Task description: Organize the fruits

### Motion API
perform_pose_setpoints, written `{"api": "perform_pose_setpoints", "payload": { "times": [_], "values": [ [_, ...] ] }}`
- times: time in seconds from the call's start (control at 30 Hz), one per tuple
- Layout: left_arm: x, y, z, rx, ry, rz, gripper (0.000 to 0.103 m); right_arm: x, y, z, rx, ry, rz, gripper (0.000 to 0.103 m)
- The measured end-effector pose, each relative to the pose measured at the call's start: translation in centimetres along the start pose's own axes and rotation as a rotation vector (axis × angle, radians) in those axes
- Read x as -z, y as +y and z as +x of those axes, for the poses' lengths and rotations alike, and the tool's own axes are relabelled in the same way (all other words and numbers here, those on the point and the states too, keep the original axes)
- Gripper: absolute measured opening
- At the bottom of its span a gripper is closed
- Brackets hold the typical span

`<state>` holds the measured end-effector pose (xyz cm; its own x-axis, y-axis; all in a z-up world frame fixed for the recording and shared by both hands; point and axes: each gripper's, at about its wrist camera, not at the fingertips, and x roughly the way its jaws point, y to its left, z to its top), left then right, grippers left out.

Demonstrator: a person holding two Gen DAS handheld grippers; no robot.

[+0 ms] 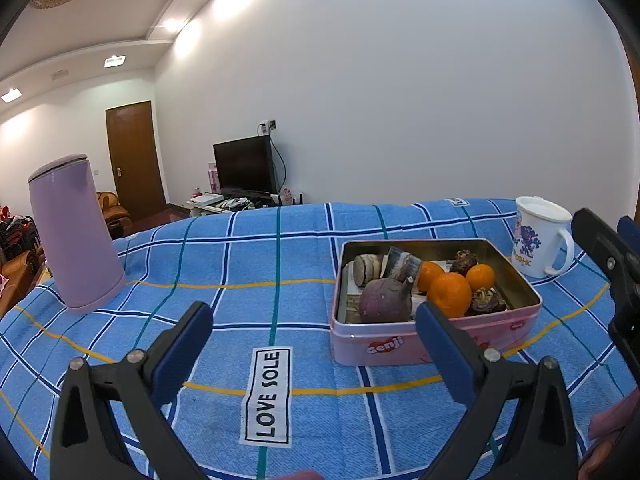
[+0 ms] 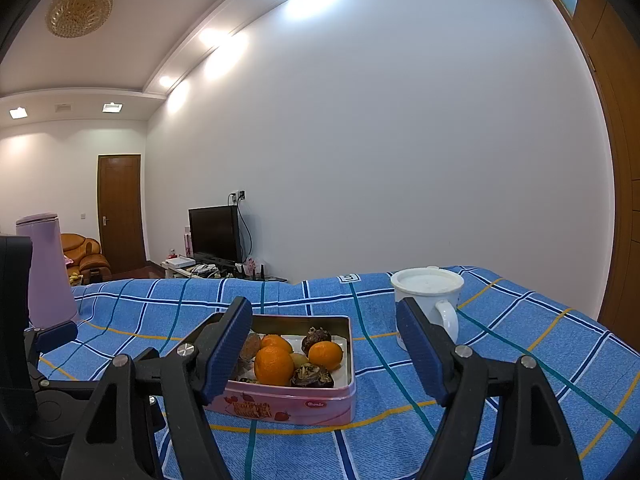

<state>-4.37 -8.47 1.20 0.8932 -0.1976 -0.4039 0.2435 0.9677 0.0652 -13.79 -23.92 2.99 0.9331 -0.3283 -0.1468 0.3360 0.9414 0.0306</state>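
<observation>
Nearest my cameras, my left gripper and right gripper stand wide and empty above the blue checked cloth, beyond them the pink tin holding oranges, then the white mug.

**A:** ok so what's the count on that table?

**B:** one pink tin, with three oranges in it. Also one purple root vegetable and at least three dark knobbly bulbs, might be more tucked under.

**A:** anything else in there?

**B:** one brown round thing at the back, can't tell what it is. Outside the tin: one white mug and one lilac kettle. Oh, and one cloth label reading LOVE SOLE.
</observation>
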Motion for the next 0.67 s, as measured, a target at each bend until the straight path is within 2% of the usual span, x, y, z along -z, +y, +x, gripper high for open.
{"api": "perform_pose_setpoints", "payload": {
  "times": [0.67],
  "values": [
    [-0.06,0.25,0.21,0.009,0.012,-0.014,0.103,0.04,-0.07,0.19,0.008,0.014,0.005,0.076]
  ]
}}
